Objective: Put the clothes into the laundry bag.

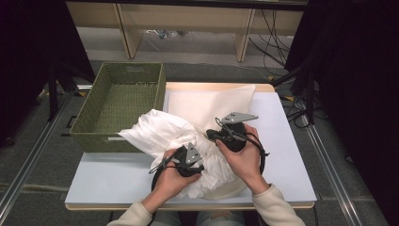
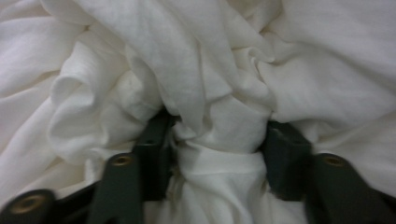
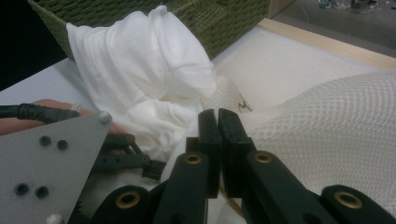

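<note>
Jaws of the left gripper clamp a bunched fold of the white garment, which spills against the woven basket. The right gripper, jaws together, pinches the mesh bag beside it. The table lies bare right of the basket.

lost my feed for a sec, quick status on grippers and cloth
Left gripper jaws around a bunched fold of white cloth. Right gripper shut at the mesh bag edge. Green basket touching the cloth.
</note>
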Demonstrator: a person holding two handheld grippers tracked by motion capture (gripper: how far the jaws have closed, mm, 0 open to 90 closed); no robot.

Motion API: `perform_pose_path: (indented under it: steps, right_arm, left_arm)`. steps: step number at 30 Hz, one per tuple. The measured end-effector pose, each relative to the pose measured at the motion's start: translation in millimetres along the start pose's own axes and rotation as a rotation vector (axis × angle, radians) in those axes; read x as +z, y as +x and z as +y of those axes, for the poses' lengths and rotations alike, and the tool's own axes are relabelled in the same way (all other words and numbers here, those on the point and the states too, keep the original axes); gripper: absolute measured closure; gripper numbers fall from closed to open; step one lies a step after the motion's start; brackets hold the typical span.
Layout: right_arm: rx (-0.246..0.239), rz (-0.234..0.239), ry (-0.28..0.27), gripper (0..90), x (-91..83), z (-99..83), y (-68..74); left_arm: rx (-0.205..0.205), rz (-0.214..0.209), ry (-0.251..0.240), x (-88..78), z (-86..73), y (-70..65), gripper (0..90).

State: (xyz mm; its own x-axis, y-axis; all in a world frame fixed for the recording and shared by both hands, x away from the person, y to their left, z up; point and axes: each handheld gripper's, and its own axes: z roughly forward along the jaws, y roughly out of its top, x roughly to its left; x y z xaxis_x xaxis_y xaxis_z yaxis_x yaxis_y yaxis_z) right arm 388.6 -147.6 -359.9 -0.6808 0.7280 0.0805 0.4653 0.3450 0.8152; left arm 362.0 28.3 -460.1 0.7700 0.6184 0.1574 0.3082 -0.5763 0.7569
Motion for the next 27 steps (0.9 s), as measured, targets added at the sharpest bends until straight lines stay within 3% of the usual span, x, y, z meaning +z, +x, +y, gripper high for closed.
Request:
perform_pose_path:
  steps: [2,3,4,5,6,7,8,9,11,12,14,15,17,19,21,22,23,24,25,27]
  right_arm:
    - [-0.001,-0.001,0.0,89.5,-0.2,0.2,0.0]
    - [-0.001,-0.002,-0.002,89.5,-0.2,0.2,-0.1]
    - [-0.001,-0.002,-0.004,89.5,-0.4,0.1,-0.4]
    - [-0.002,0.0,-0.007,89.5,-0.7,0.0,-1.1]
    - [-0.026,-0.007,-0.021,89.5,-0.7,0.3,-2.9]
    - [0.003,0.007,-0.005,89.5,-2.6,0.8,-1.6]
    - [-0.014,0.004,-0.026,89.5,-3.6,1.3,-1.6]
    - [0.001,0.0,-0.025,89.5,-6.4,2.0,1.7]
    - [-0.028,-0.001,-0.05,89.6,-10.6,5.2,6.5]
    - [0.009,0.019,-0.045,89.6,-12.8,6.1,11.0]
    - [-0.044,0.029,-0.082,89.6,-19.2,9.8,14.5]
    - [-0.01,0.03,-0.088,89.6,-23.3,10.7,18.3]
    - [-0.028,0.036,-0.098,89.7,-26.7,12.5,18.8]
    - [-0.039,0.028,-0.093,89.7,-23.8,11.0,15.6]
    - [-0.014,0.023,-0.058,89.7,-14.0,6.0,11.6]
    - [0.007,0.032,-0.032,89.8,-8.3,3.1,9.3]
    - [-0.004,0.03,-0.027,89.8,-3.5,1.1,6.4]
    - [0.024,0.036,-0.007,89.8,1.5,-1.5,5.3]
    - [0.003,0.037,-0.01,89.8,3.8,-1.8,3.3]
    - [0.01,0.025,-0.015,89.7,2.5,-0.9,2.3]
  left_arm:
    - [0.015,0.01,-0.002,-1.6,0.6,0.1,67.8]
    - [0.003,0.003,-0.009,-3.5,0.7,1.3,70.8]
    - [-0.039,-0.018,-0.031,-7.3,1.3,2.3,72.7]
    - [-0.049,-0.031,-0.04,-13.1,2.3,4.7,74.3]
    - [-0.089,-0.044,-0.085,-17.2,3.5,4.3,75.6]
    - [-0.114,-0.057,-0.105,-26.2,7.0,3.8,76.8]
    - [-0.137,-0.079,-0.147,-33.2,10.5,3.1,77.4]
    - [-0.14,-0.084,-0.155,-42.1,15.0,2.8,77.7]
    - [-0.155,-0.098,-0.204,-53.5,22.5,1.1,78.1]
    - [-0.148,-0.098,-0.222,-59.6,26.9,0.7,78.1]
    - [-0.121,-0.083,-0.243,-68.5,35.7,-1.7,78.1]
    - [-0.106,-0.073,-0.245,-67.6,38.5,-1.3,78.0]
    - [-0.091,-0.059,-0.226,-59.9,38.8,1.2,77.6]
    - [-0.094,-0.038,-0.177,-38.9,34.5,5.5,76.9]
    - [-0.11,-0.018,-0.119,-7.2,24.2,14.5,76.0]
    - [-0.122,-0.017,-0.108,2.3,21.1,17.0,75.6]
    - [-0.14,-0.017,-0.098,12.4,18.7,20.8,75.1]
    - [-0.151,-0.011,-0.105,15.8,19.4,22.3,74.5]
    - [-0.144,-0.01,-0.098,15.3,21.8,23.4,73.3]
    - [-0.133,-0.014,-0.096,12.6,25.1,22.9,69.9]
